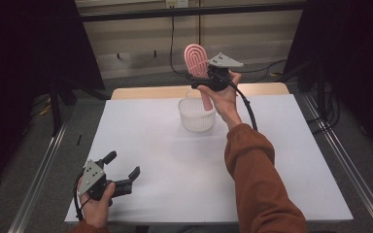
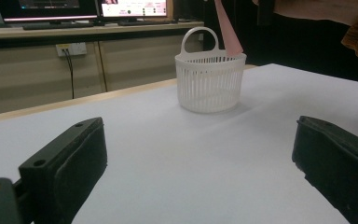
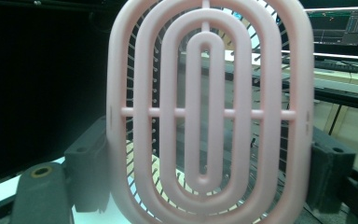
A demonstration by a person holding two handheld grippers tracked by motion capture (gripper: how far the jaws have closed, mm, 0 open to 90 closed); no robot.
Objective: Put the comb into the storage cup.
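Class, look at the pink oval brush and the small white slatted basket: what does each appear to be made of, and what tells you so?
Pink oval brush with concentric ribs: likely moulded plastic, matte; smooth uniform ribs and thin bristles behind them suggest it. Small white slatted basket with a hoop handle: probably rigid plastic, slightly glossy; thin, even moulded slats and a one-piece handle. Neither can be confirmed by look alone.

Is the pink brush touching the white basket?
Cannot tell. In the left gripper view the pink brush dips its handle behind the white basket rim, hiding any contact.
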